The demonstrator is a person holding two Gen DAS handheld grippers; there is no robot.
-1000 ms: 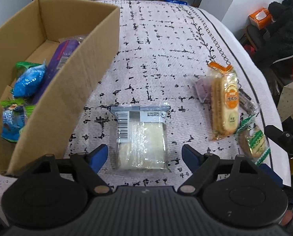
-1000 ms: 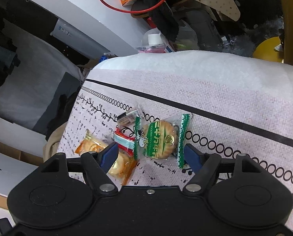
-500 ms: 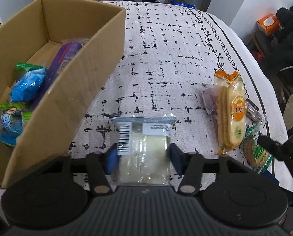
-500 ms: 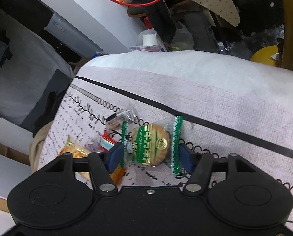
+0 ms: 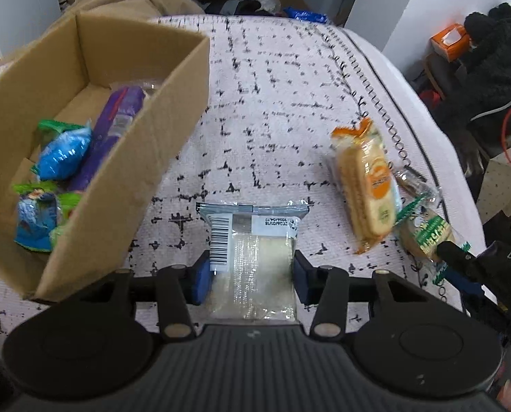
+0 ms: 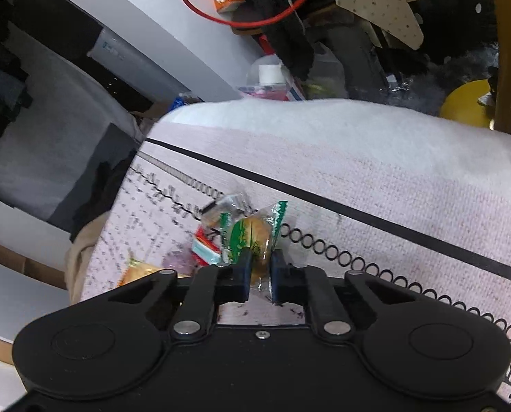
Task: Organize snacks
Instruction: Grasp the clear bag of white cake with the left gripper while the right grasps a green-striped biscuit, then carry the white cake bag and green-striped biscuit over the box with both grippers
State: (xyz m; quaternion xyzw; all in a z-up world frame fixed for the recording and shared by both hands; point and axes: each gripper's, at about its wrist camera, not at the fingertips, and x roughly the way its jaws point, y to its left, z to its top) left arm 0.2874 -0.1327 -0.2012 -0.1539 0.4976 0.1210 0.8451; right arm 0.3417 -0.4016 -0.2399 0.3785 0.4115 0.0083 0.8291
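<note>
The left hand-held gripper (image 5: 252,276) is clenched on a clear-wrapped pale snack (image 5: 255,257) with a barcode, its blue pads pressing both sides of the pack above the patterned cloth (image 5: 272,103). Just to its left stands the open cardboard box (image 5: 125,158), its near wall close beside the pack, and blue and purple packets lie inside. The cloth beyond lies bare up to its far edge. To the right lies an orange cracker pack (image 5: 368,189). Only the right wrist view shows the right hand-held gripper (image 6: 260,274) clamped on a crumpled green-wrapped biscuit (image 6: 252,237) near the cloth's black border line (image 6: 358,216).
</note>
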